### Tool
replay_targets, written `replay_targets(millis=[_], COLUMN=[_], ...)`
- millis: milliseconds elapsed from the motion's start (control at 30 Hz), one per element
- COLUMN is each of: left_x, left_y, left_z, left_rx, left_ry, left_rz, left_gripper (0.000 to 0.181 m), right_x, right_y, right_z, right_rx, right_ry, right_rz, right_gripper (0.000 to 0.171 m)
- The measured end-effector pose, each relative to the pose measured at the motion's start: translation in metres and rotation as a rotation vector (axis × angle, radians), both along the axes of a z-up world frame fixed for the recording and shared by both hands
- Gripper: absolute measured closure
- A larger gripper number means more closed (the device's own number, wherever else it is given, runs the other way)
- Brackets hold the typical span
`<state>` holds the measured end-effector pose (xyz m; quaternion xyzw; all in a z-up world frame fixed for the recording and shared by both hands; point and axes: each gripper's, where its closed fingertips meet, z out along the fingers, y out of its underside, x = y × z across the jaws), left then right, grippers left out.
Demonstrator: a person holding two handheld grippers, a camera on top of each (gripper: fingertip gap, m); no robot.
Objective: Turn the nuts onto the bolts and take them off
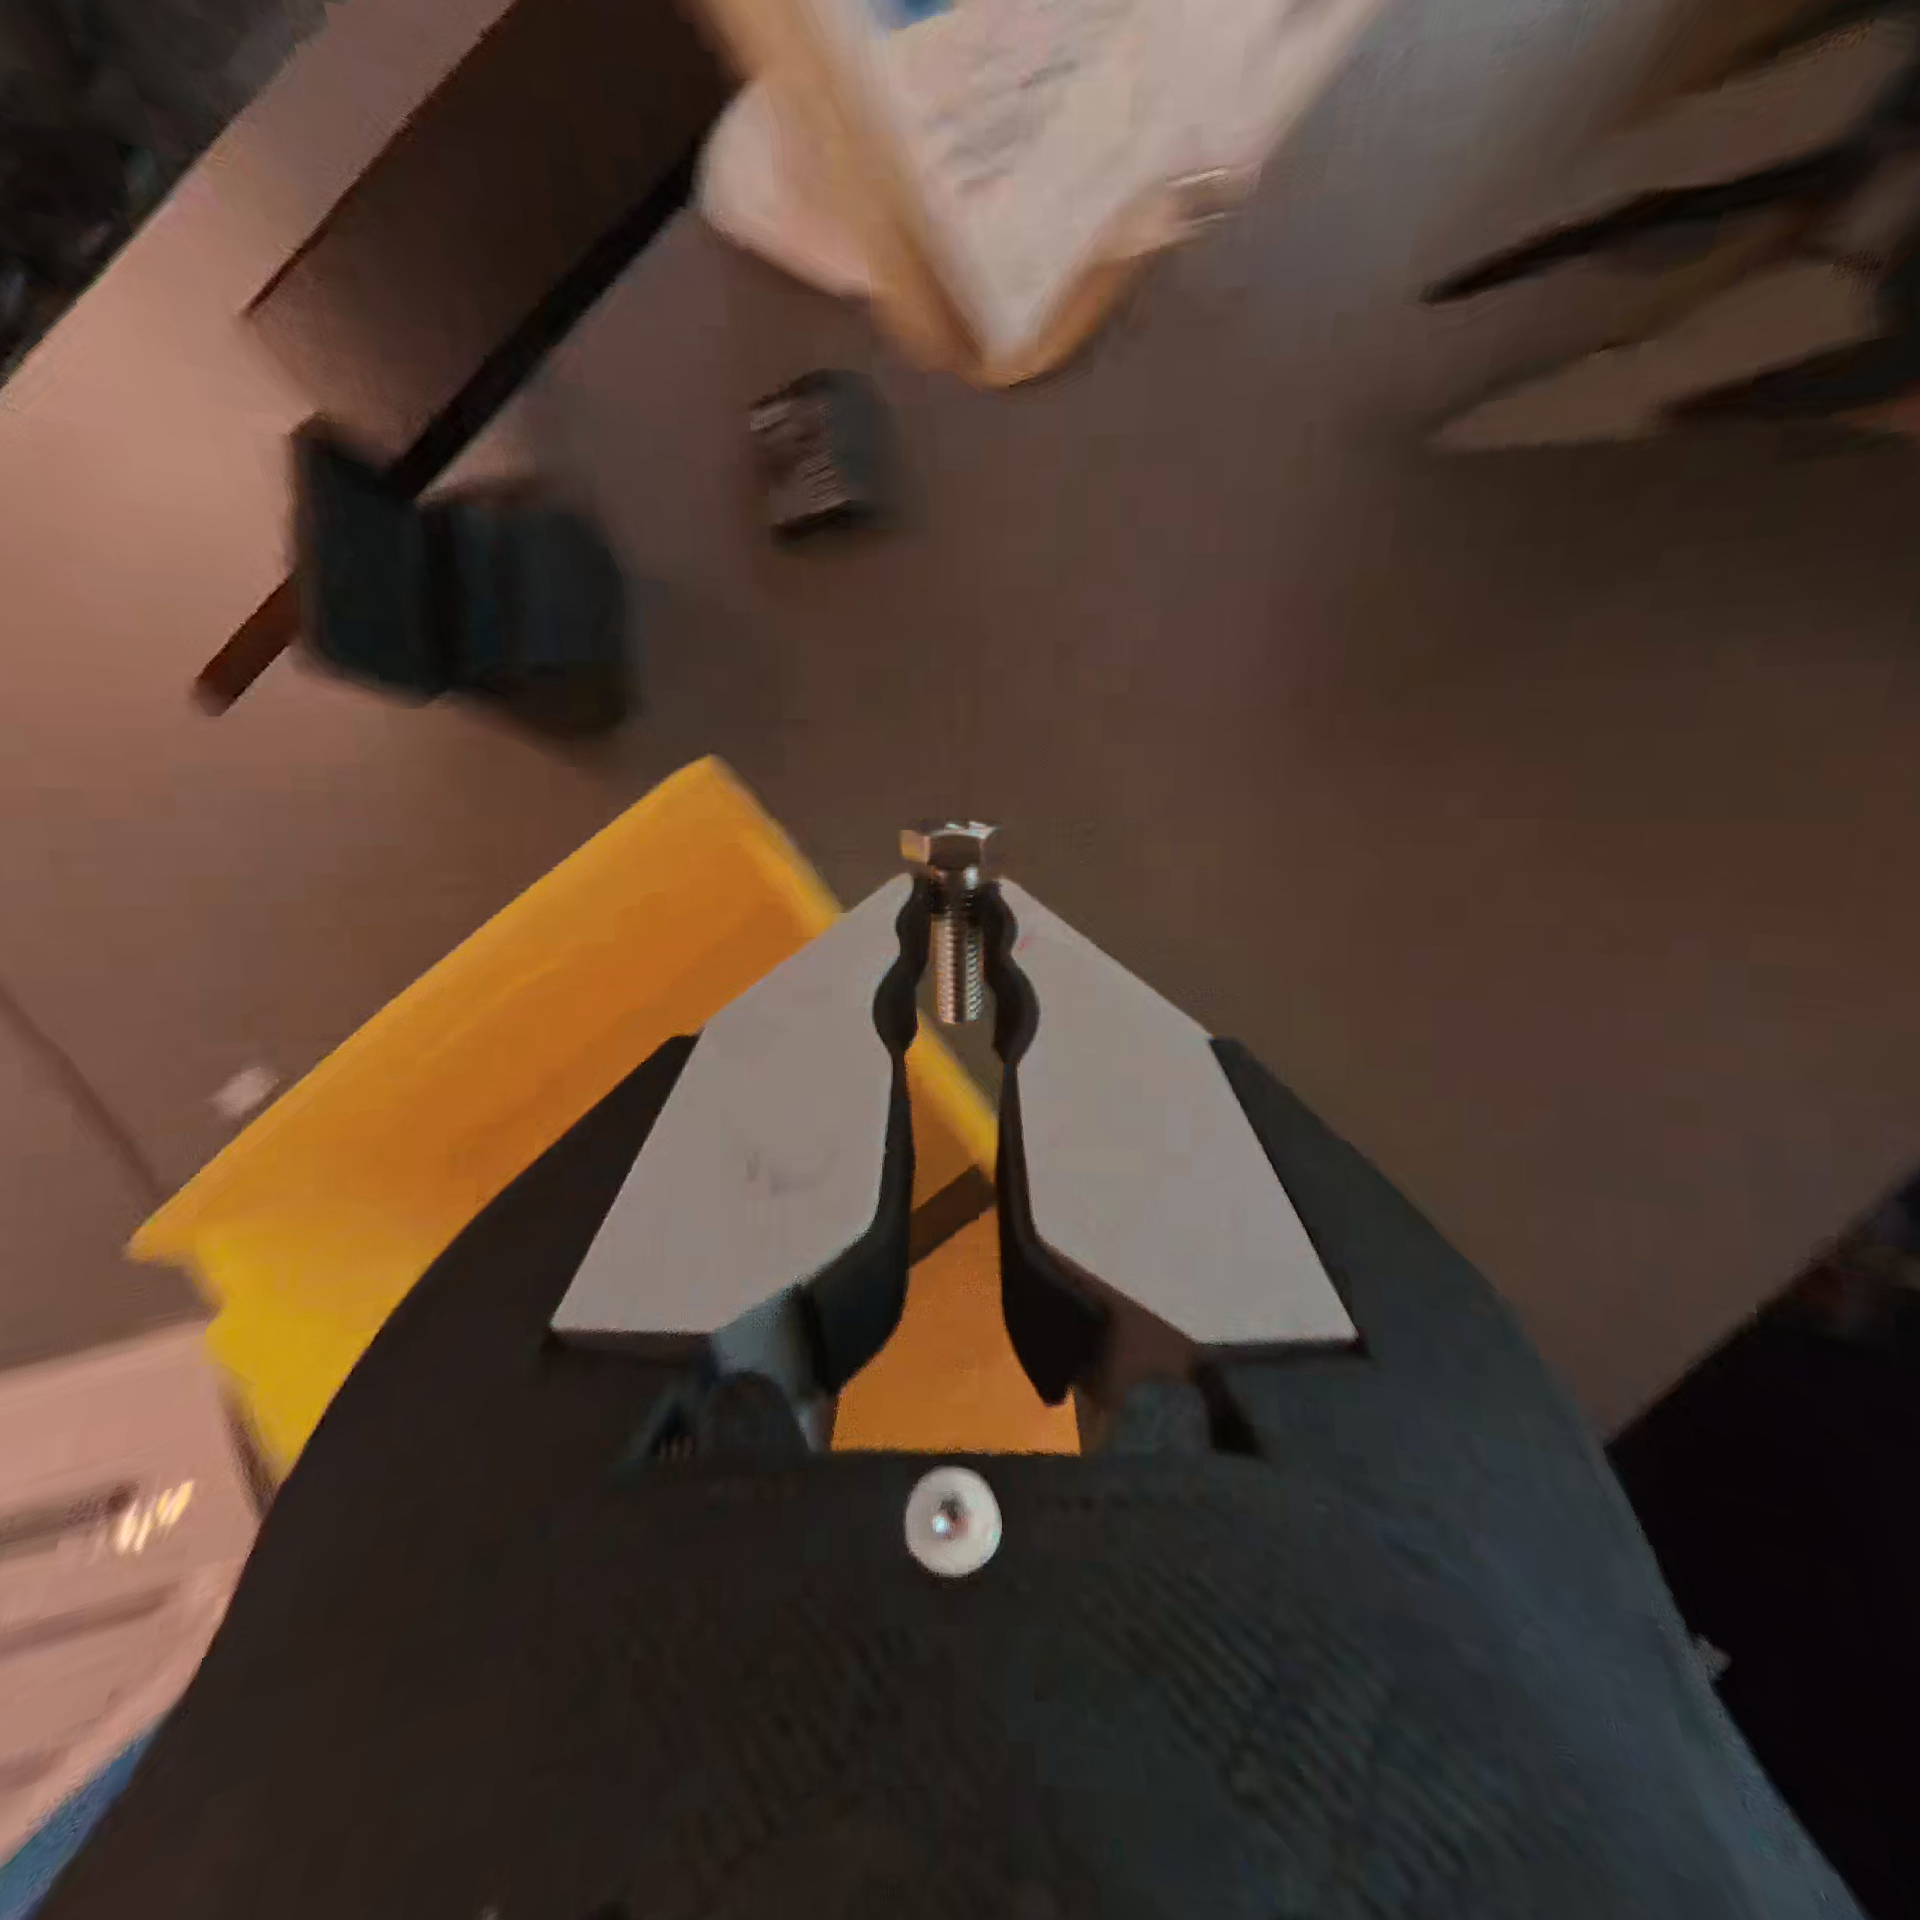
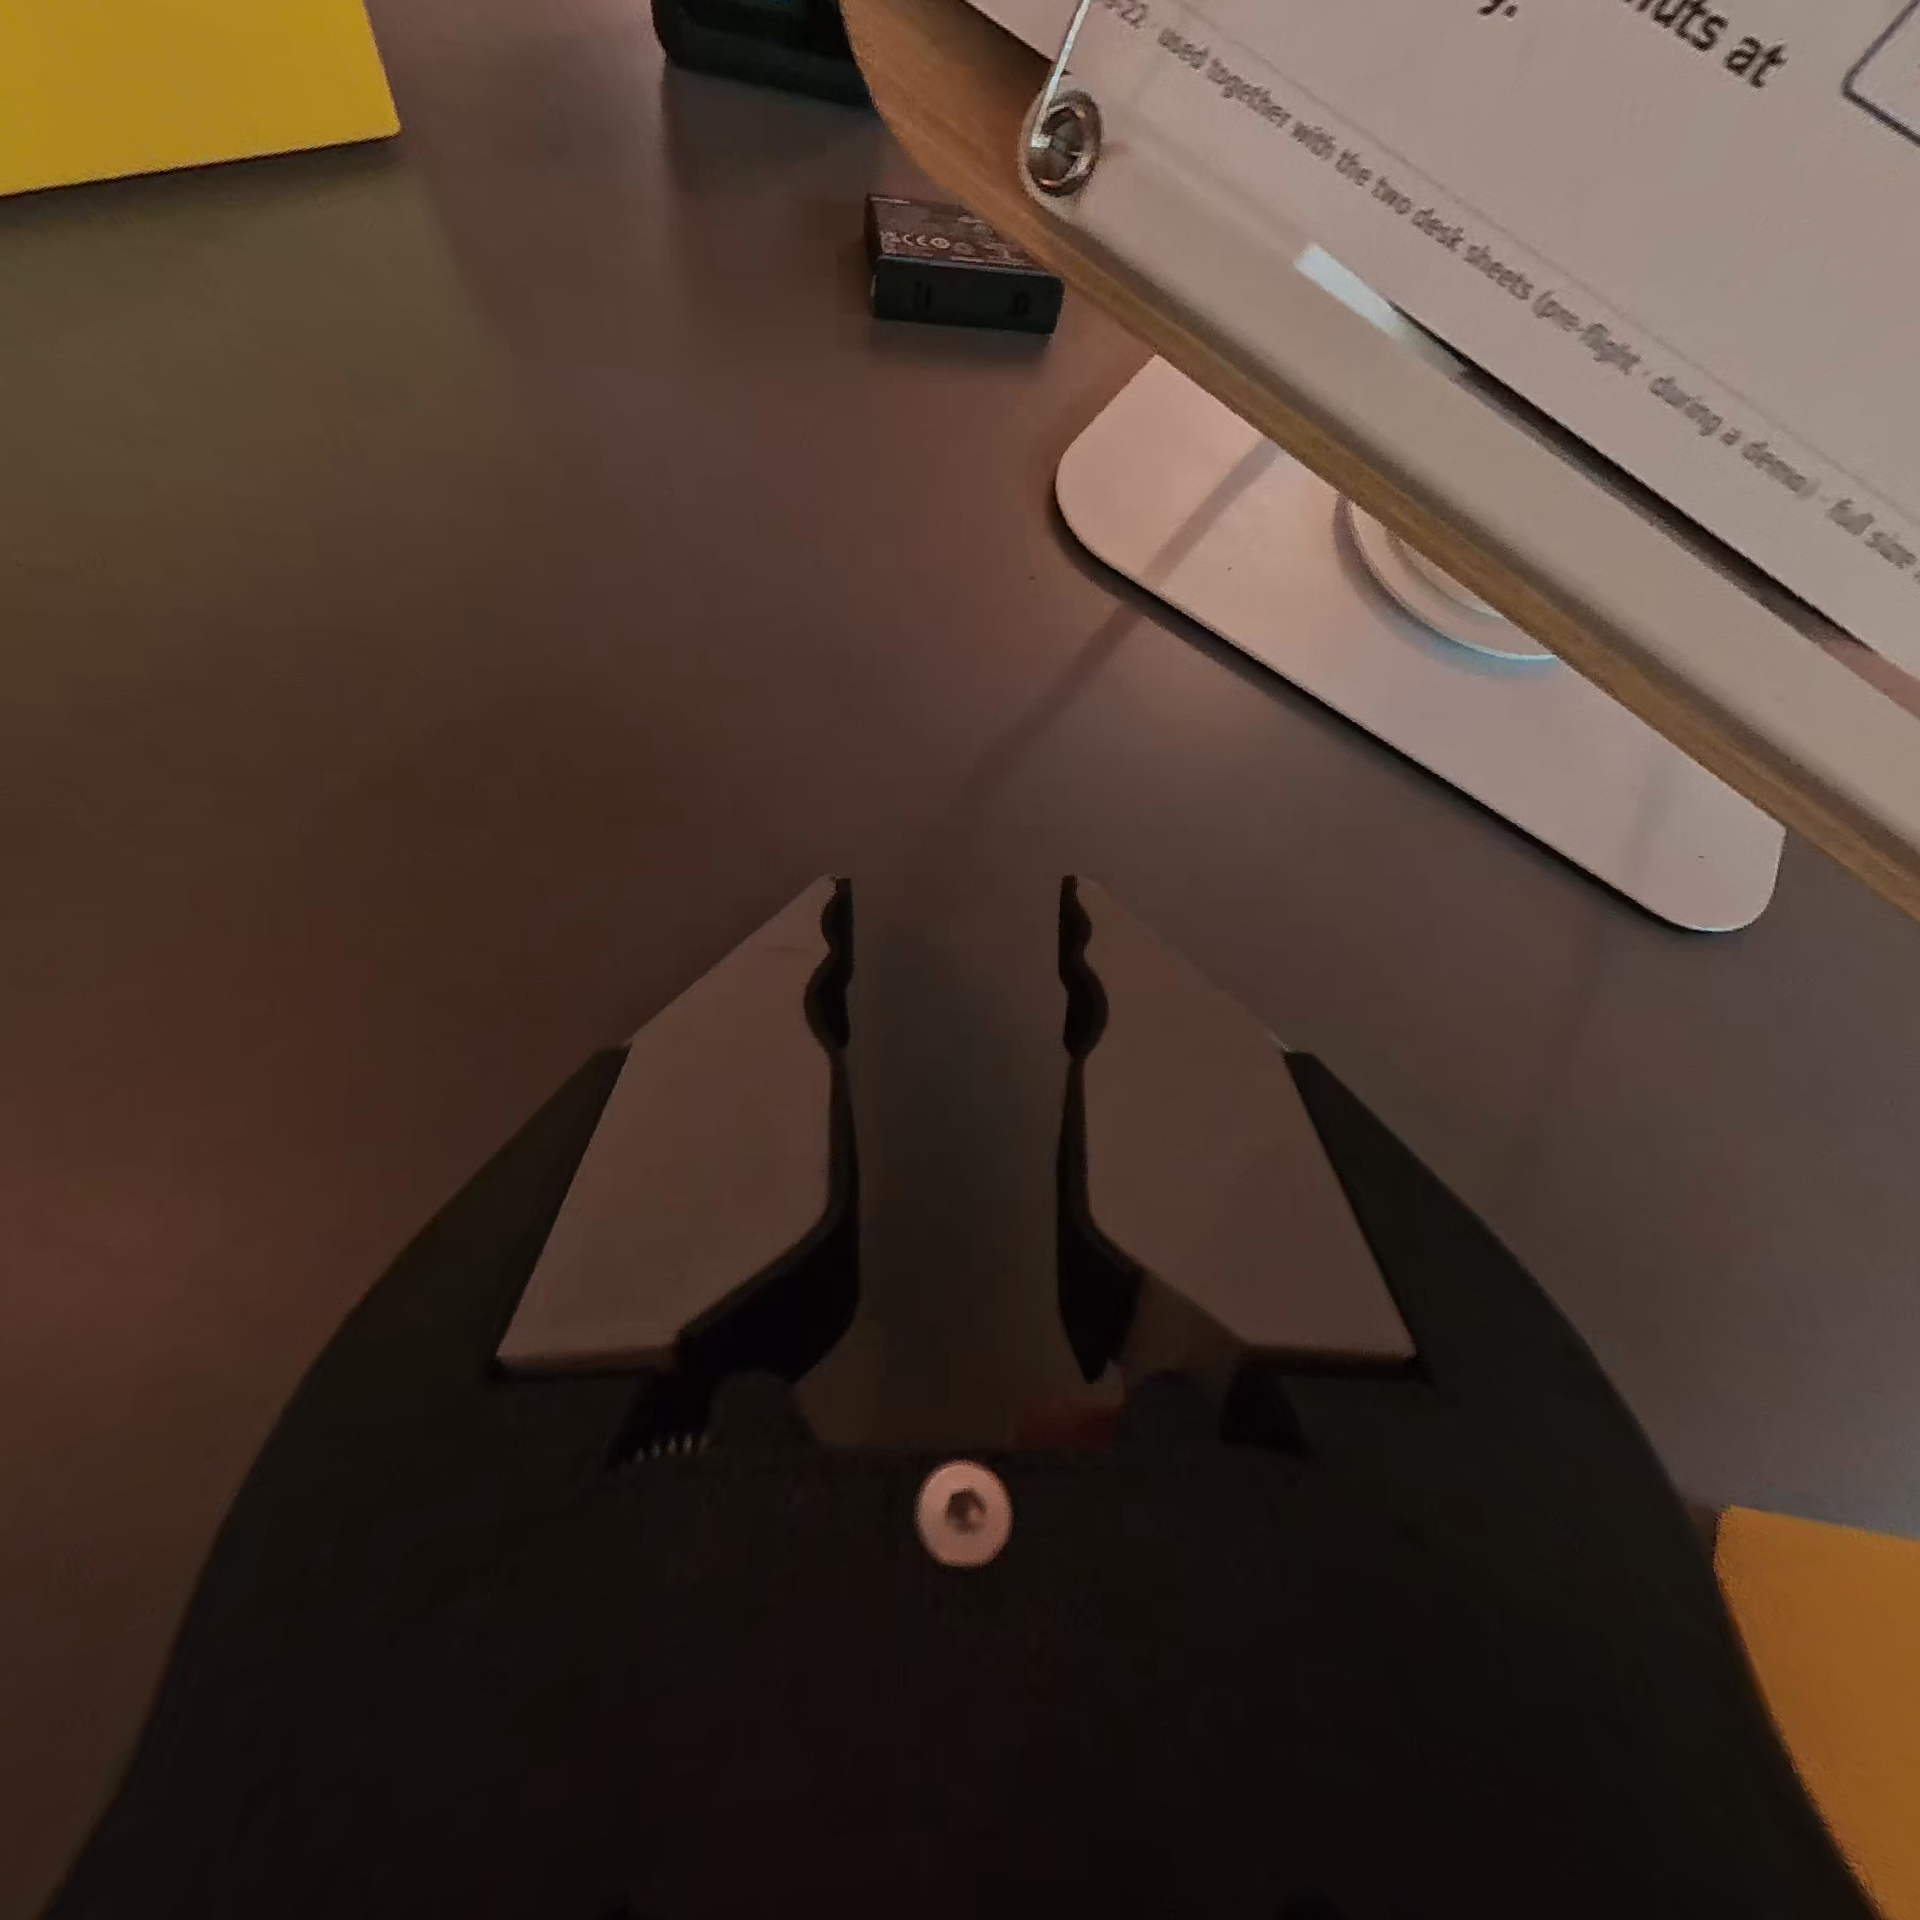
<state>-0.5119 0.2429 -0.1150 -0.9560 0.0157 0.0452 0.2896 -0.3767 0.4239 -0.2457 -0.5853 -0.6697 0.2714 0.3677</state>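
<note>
Silver bolt (image 1: 951, 935) (yellow tray (image 1: 499, 1060) behind)

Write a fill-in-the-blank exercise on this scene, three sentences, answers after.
1. The left gripper is shut on a ____, whose hex head pokes out past the fingertips.
2. The jaws of the right gripper stand ____ with nothing between them.
3. Behind the left gripper lies a box coloured ____.

Missing words: bolt; open; yellow
</note>
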Motion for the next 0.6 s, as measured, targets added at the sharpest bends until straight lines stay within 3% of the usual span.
replay_targets(millis=[33, 100, 200, 333, 433, 600], left_x=[0.031, 0.091, 0.155, 0.170, 0.181, 0.201], left_y=[0.008, 0.019, 0.020, 0.015, 0.021, 0.038], left_z=[-0.001, -0.018, -0.073, -0.139, -0.156, -0.156], left_rx=[0.002, -0.051, -0.243, -0.489, -0.502, -0.400], left_ry=[-0.011, -0.008, 0.035, 0.220, 0.241, 0.100], left_rz=[-0.075, -0.237, -0.425, -0.495, -0.528, -0.523], left_gripper=[0.174, 0.174, 0.174, 0.174, 0.174, 0.168], right_x=[0.000, 0.001, 0.003, 0.006, 0.008, 0.006], right_y=[0.002, 0.005, 0.007, 0.008, 0.008, 0.009], right_z=[0.000, 0.001, -0.001, 0.000, 0.001, -0.002], right_rx=[-0.008, -0.027, -0.053, -0.065, -0.072, -0.087], right_ry=[0.003, 0.009, 0.008, 0.013, 0.015, 0.002], right_rz=[-0.005, -0.015, -0.024, -0.028, -0.026, -0.022], right_gripper=[0.135, 0.135, 0.135, 0.135, 0.136, 0.136])
